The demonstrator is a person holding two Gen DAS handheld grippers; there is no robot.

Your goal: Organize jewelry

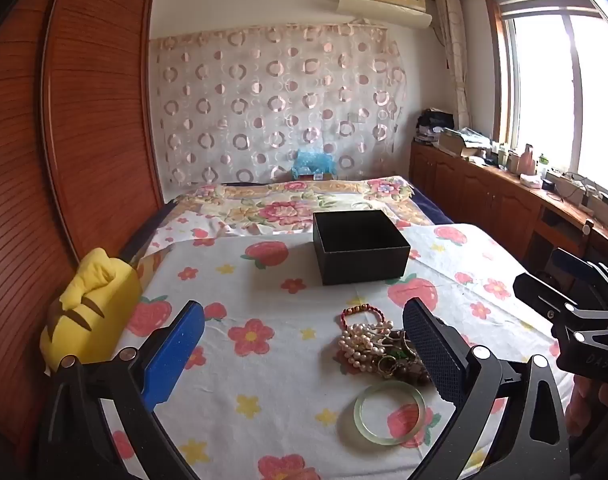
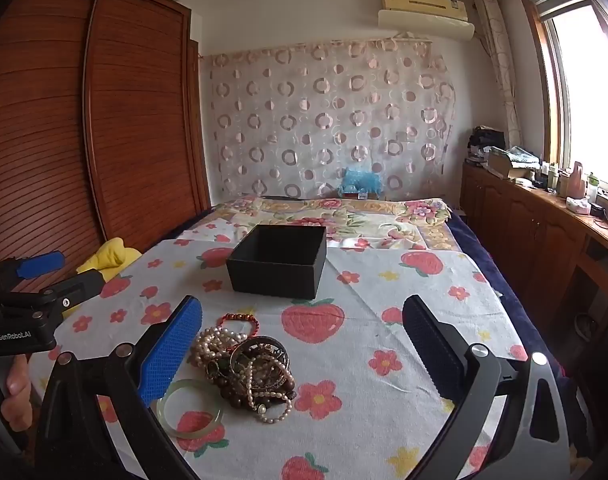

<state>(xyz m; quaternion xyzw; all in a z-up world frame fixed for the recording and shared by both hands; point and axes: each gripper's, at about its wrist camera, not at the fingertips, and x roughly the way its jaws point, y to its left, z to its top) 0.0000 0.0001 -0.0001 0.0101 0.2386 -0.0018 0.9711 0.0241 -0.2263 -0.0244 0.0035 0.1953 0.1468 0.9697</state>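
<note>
From the left wrist view, the left gripper [image 1: 304, 344] hangs over the flowered cloth [image 1: 264, 360] with its fingers [image 1: 176, 354] wide apart, holding nothing. The pile of jewelry [image 1: 380, 350] lies on the cloth just inside the right-hand finger, perhaps touching it; I cannot be sure. A pale green bangle [image 1: 390, 412] lies just beside the pile, on the near side. The open black box [image 1: 360, 252] stands farther away on the same cloth, apart from the pile. The right gripper [image 1: 576, 312] shows at the right edge; its opening I cannot tell from here.

From the right wrist view, the right gripper [image 2: 304, 344] also has its fingers [image 2: 172, 354] spread wide and empty. The pile [image 2: 246, 368] sits close to the left-hand finger, and the bangle [image 2: 192, 414] partly goes under that finger. The box [image 2: 280, 262] is beyond, upright and seemingly empty.

I think the pearl strands [image 2: 220, 342] and bead bracelets are light, soft and tangled together, so pulling one may drag the others. The bangle looks stiff, smooth and breakable; I would take it across the rim, gently.
</note>
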